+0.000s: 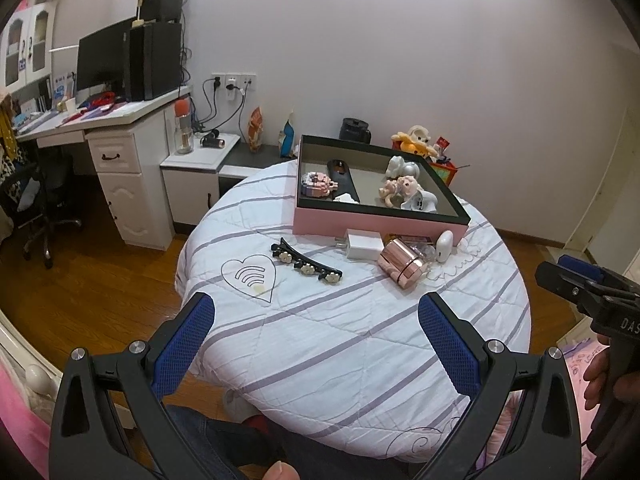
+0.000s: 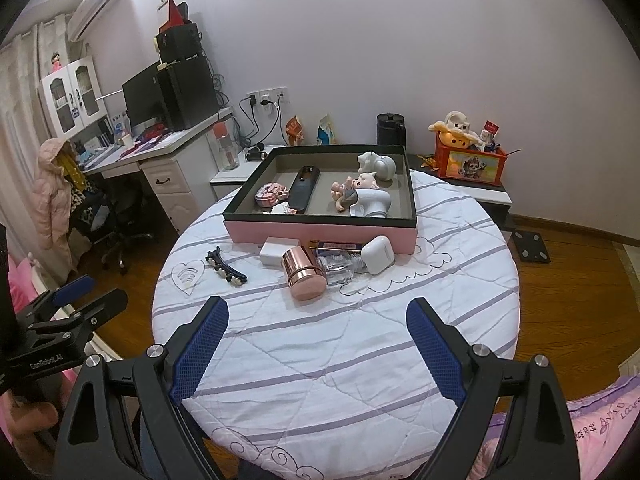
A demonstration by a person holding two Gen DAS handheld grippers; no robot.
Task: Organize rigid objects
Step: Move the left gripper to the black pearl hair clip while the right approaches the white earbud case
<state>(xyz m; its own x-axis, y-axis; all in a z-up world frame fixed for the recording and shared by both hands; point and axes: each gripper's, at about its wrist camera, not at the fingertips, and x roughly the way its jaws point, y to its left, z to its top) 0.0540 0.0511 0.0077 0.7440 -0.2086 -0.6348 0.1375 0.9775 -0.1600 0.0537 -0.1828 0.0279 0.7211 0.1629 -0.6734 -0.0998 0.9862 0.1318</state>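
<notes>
On a round surface (image 2: 360, 360) draped in a white quilted cover with pale purple stripes, a pink-sided tray (image 2: 320, 236) with a dark rim sits at the far edge, holding small figurines (image 2: 360, 192), a black oblong case (image 2: 304, 190) and a pink block toy (image 2: 272, 194). Just in front of the tray lie the loose items: a rose-gold cylinder (image 2: 304, 276) on its side, a clear glass bottle (image 2: 338, 268) touching it, a white earbud case (image 2: 378, 254), a white charger plug (image 2: 274, 256) and, farther to the left of the tray, a black hair clip (image 2: 226, 270) with white flowers. Nearer the viewer than the tray, the left gripper (image 1: 316, 332) and the right gripper (image 2: 318, 332) both hover above the bare cloth with jaws spread wide and nothing between them. Beyond the tray stands a pale lilac wall with a socket strip, low cabinets, a black kettle (image 2: 390, 128) and a red toy box (image 2: 470, 162). Left of the tray, a white desk (image 2: 160, 160) carries a dark monitor (image 2: 142, 96) and a black computer tower; an office chair stands on the wooden floor (image 2: 580, 272) beside it.
</notes>
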